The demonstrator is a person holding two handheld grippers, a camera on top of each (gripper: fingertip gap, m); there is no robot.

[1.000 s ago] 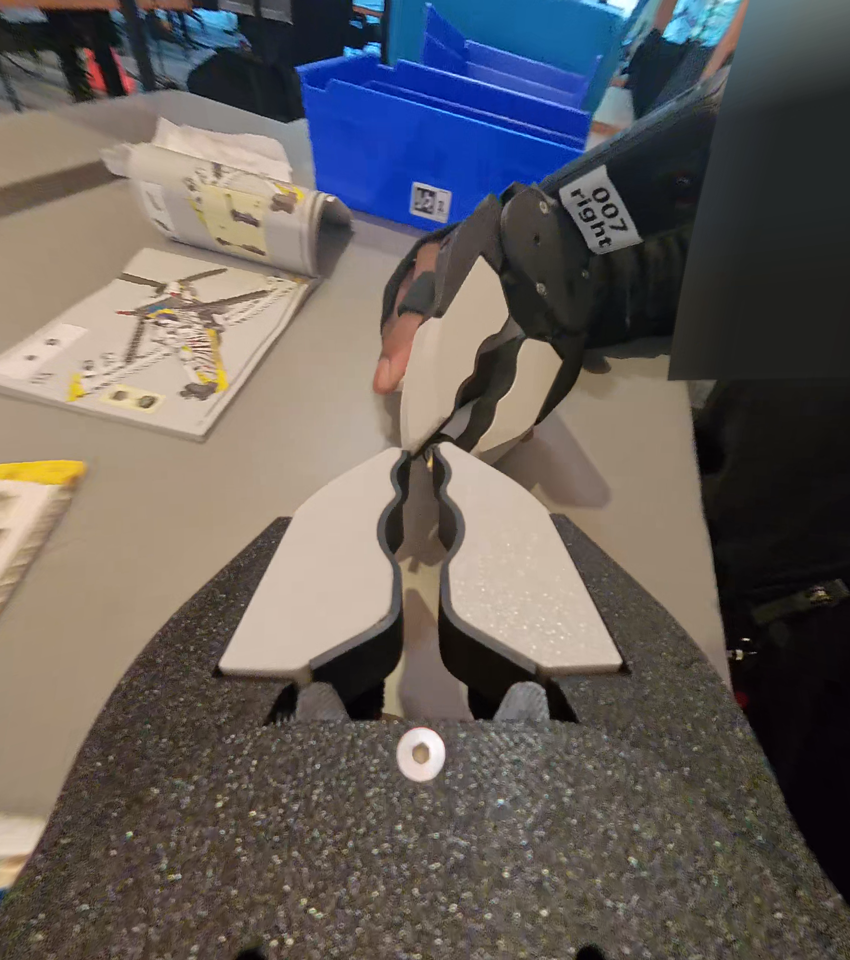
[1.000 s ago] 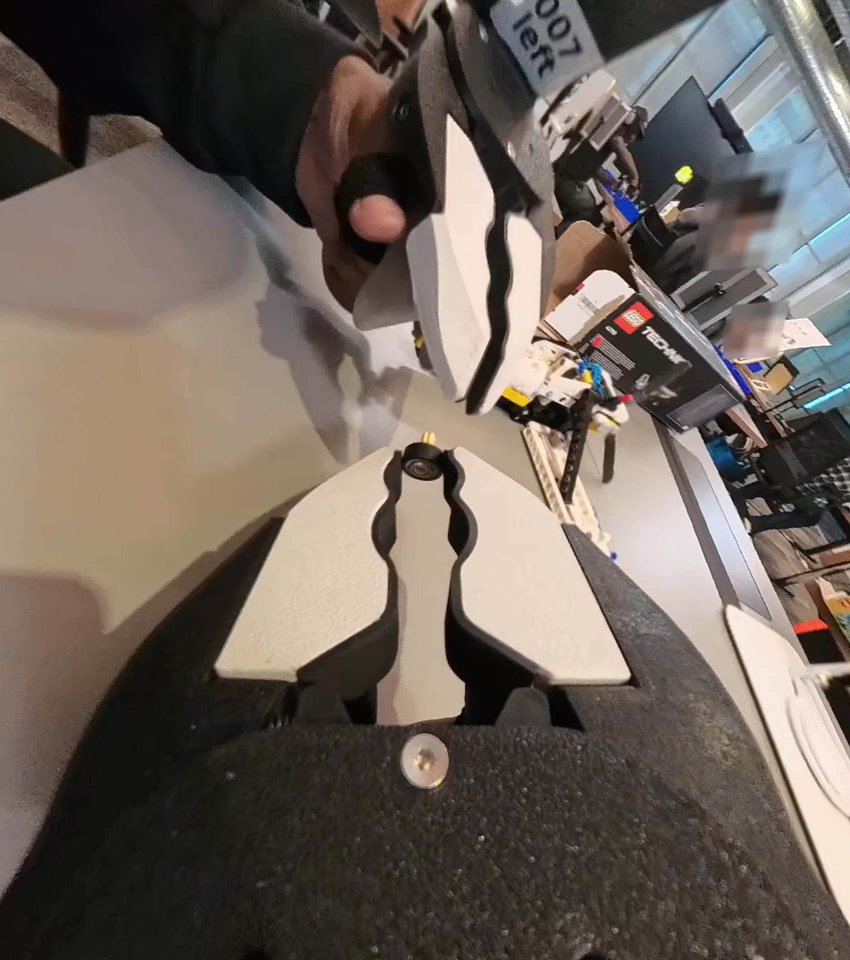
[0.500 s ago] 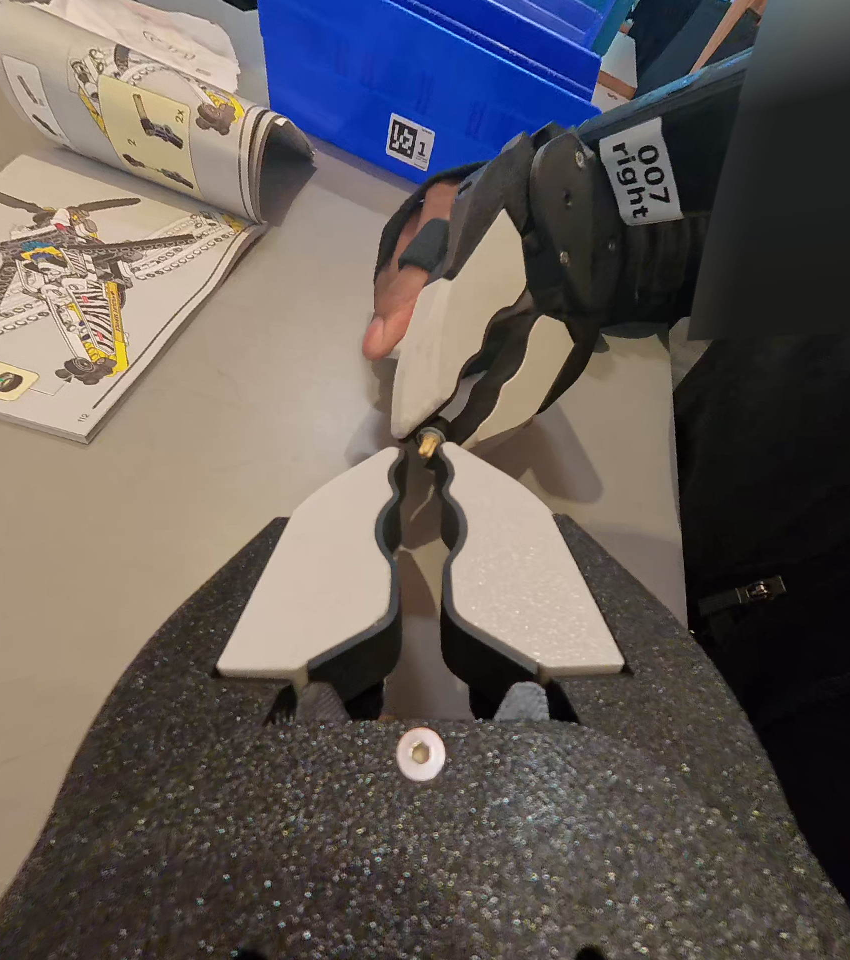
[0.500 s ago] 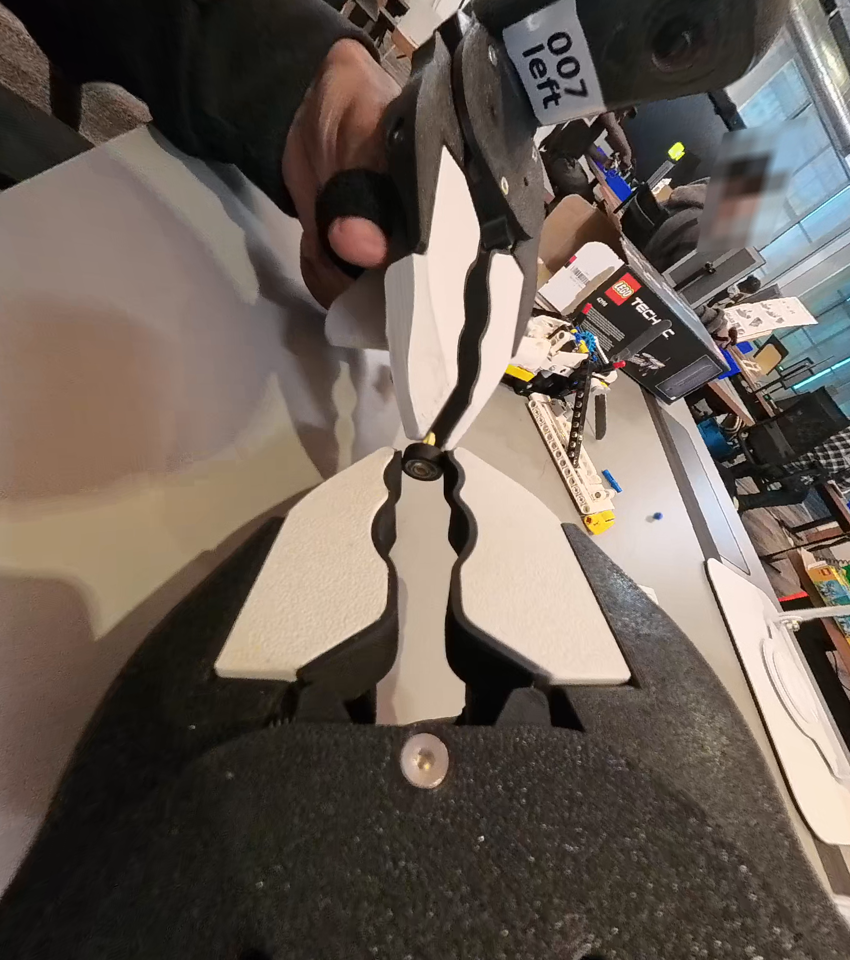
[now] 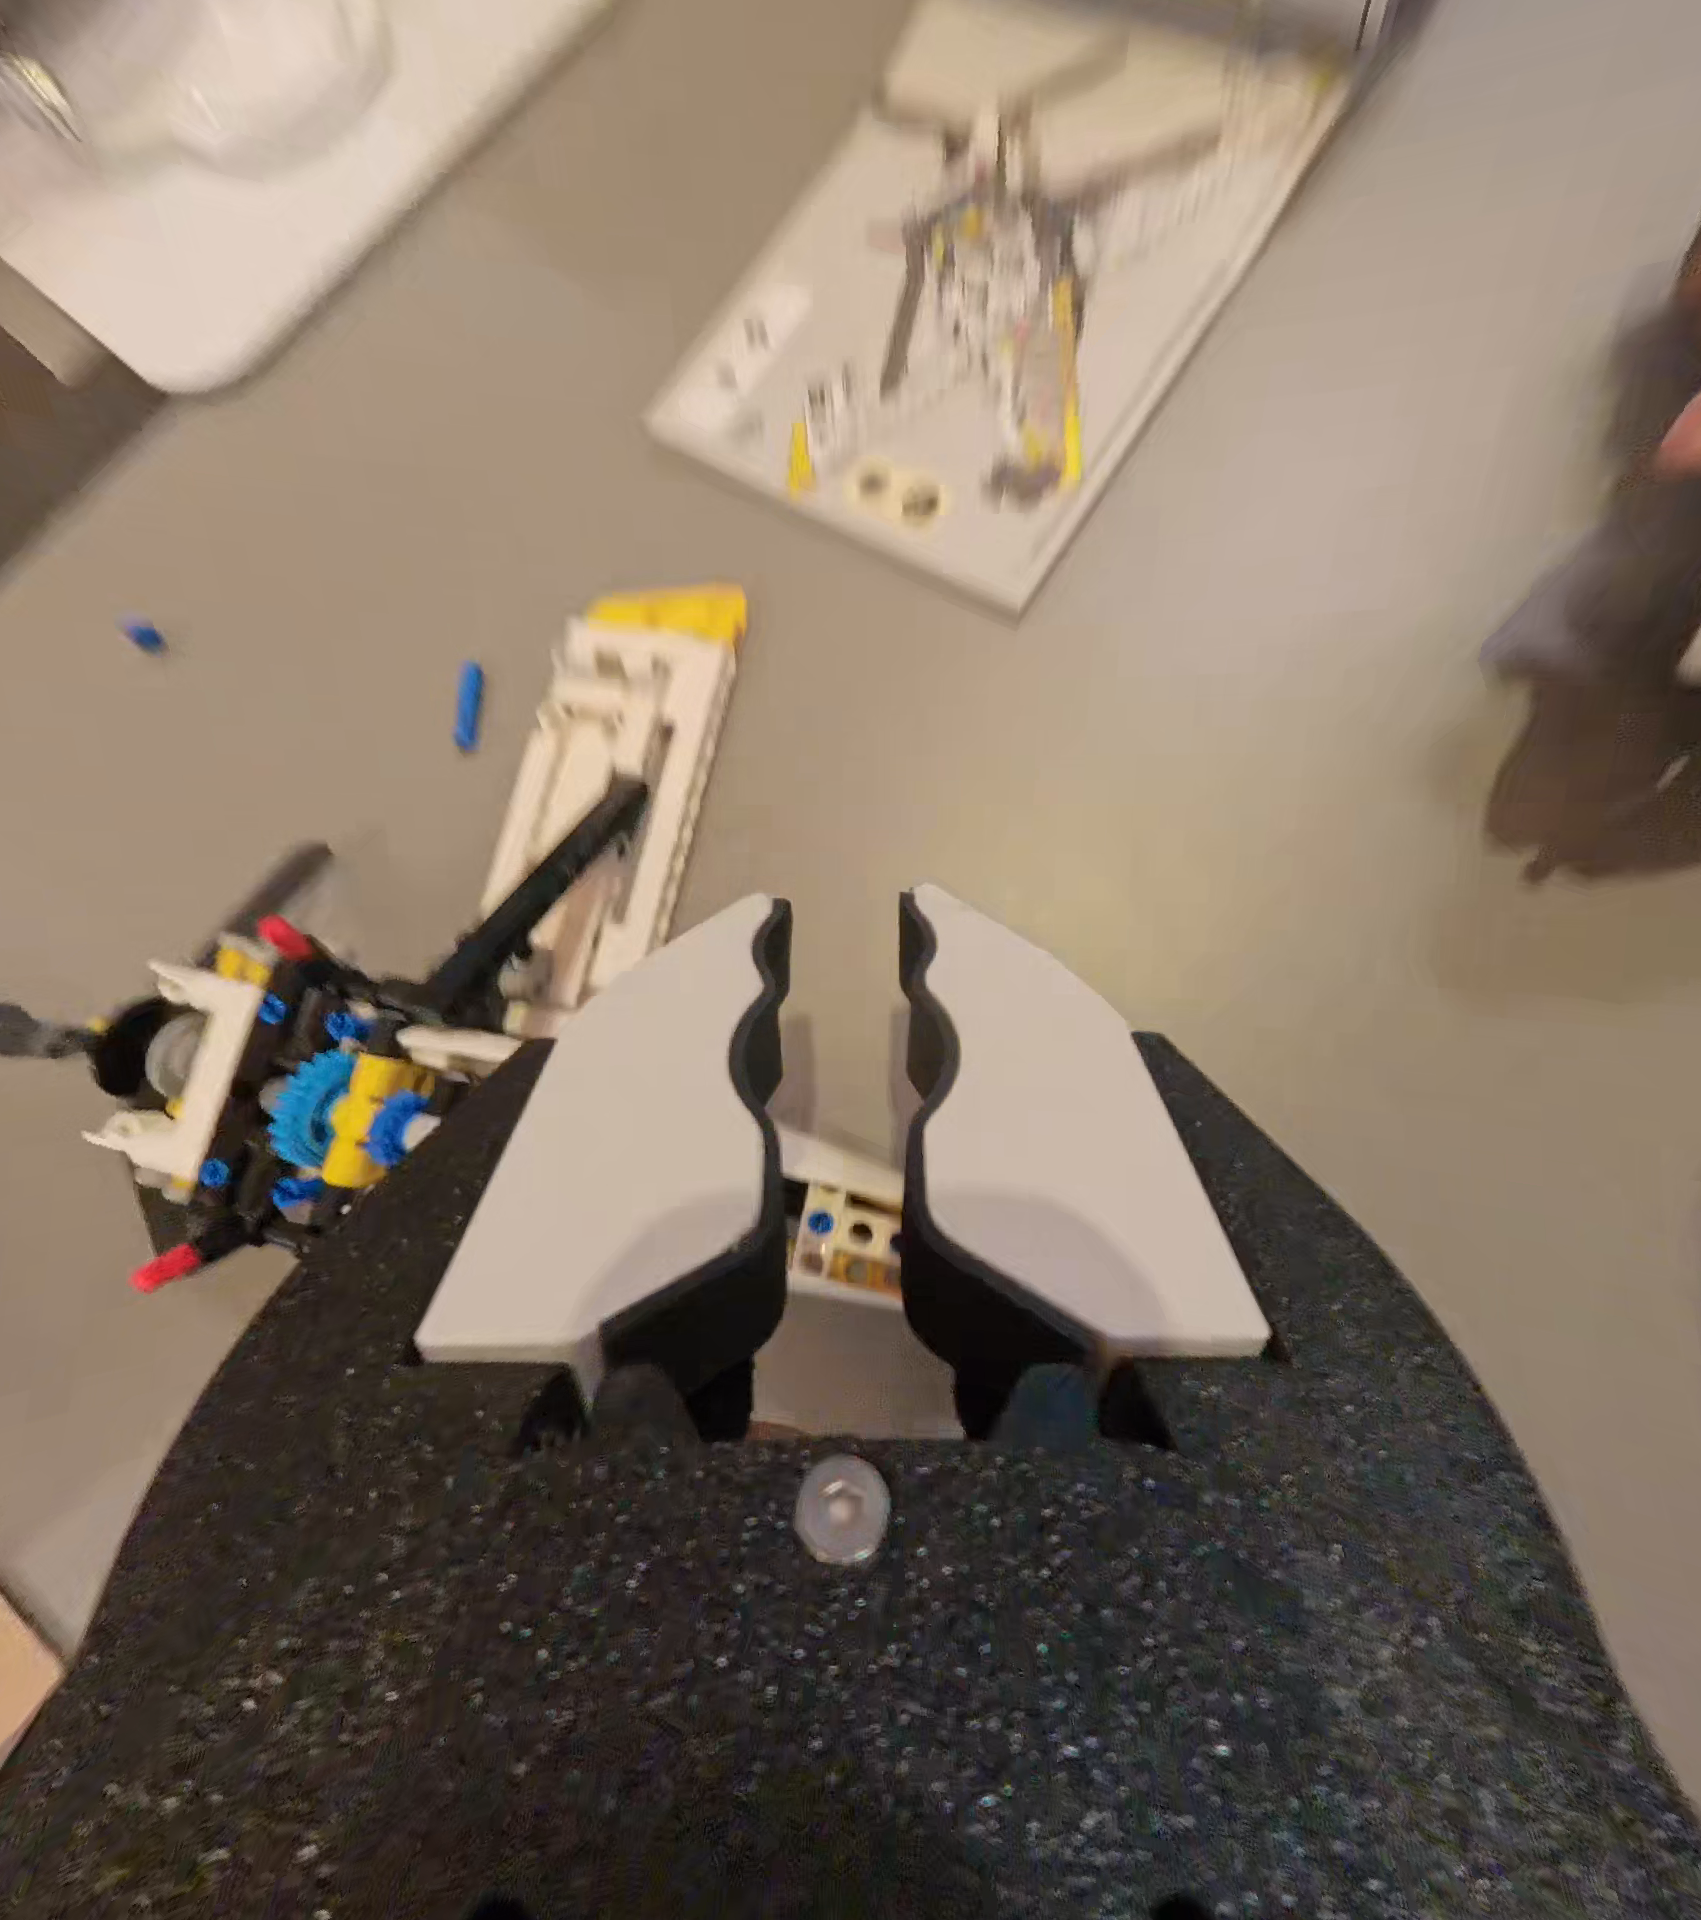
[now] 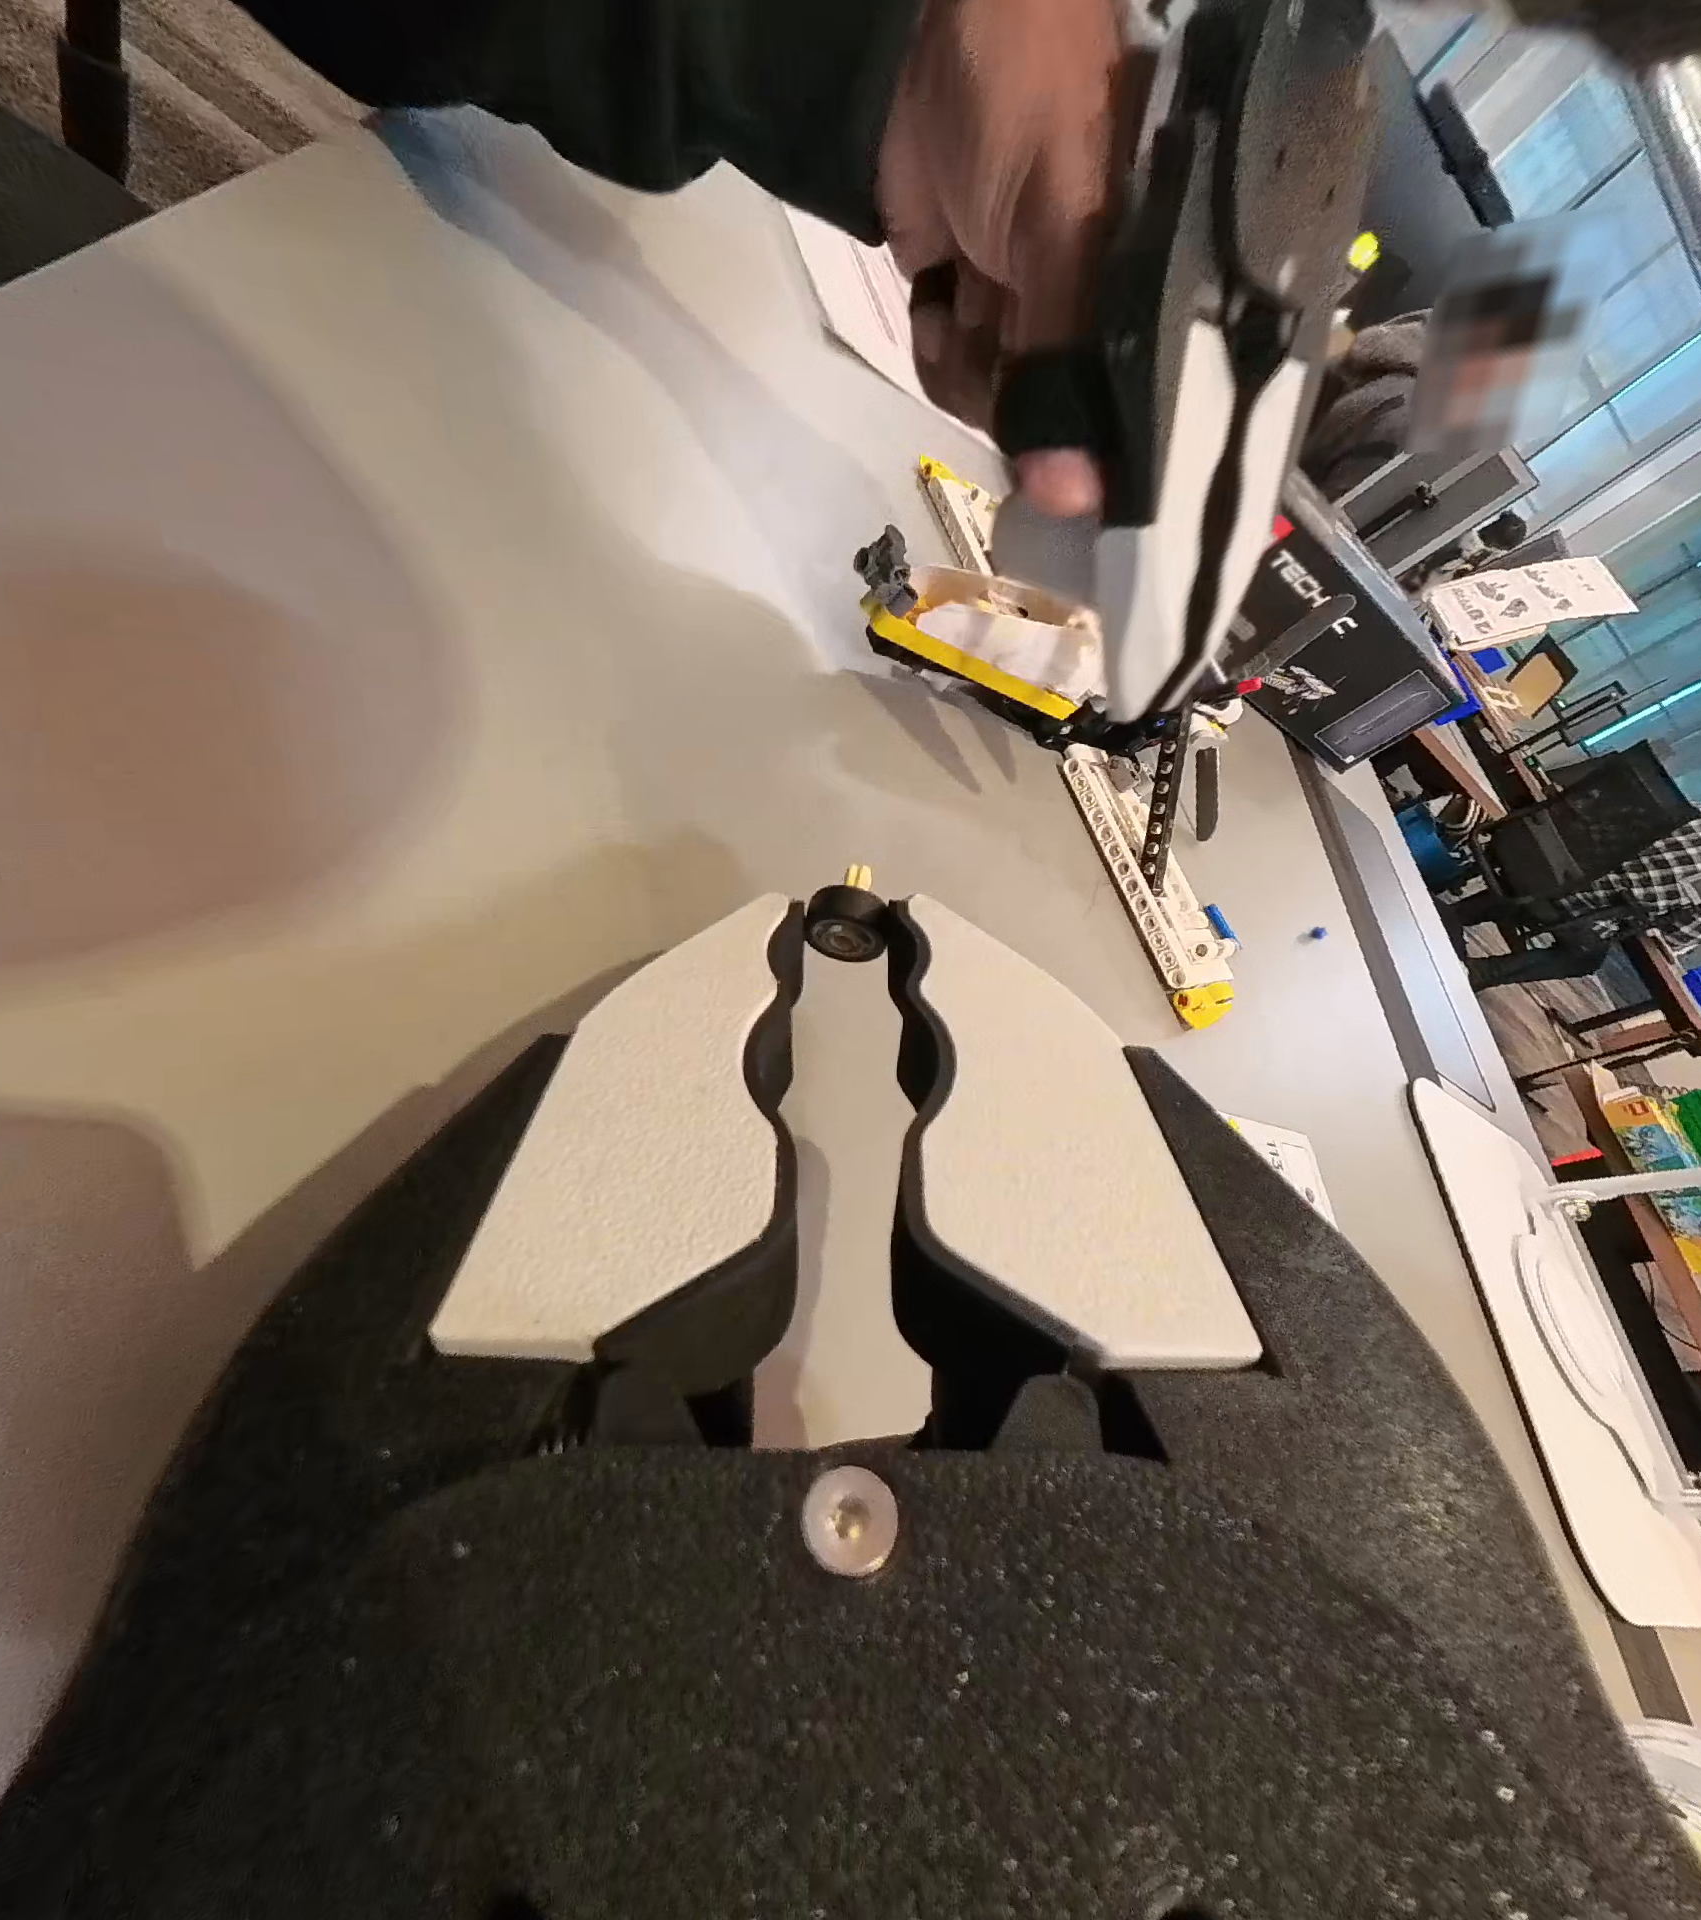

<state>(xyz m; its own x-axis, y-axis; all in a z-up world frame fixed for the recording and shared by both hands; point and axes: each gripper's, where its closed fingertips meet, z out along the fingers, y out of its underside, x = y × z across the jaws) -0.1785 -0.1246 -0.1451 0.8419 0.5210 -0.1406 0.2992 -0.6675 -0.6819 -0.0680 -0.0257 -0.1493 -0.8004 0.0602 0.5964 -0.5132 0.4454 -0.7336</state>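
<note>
Black rubber, a small round wheel with a tan axle stub (image 6: 846, 925), is pinched only at the very fingertips of the right hand-held gripper (image 6: 848, 920), so it may well twist out and roll off across the desk, since so little of each pad bears on it. The left hand-held gripper (image 5: 844, 920) hangs released and empty just above the white, yellow and black brick-built model (image 5: 607, 790), and could knock it. The smooth grey desk (image 5: 1189, 935) also carries an open instruction booklet (image 5: 991, 343) and loose blue pins (image 5: 468, 704); beyond lie office shelves and windows.

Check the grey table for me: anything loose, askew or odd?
Two small blue plastic pins lie loose on the grey table, apart from the white-and-yellow brick model. The instruction booklet lies askew. Nothing looks spilled or broken.
</note>
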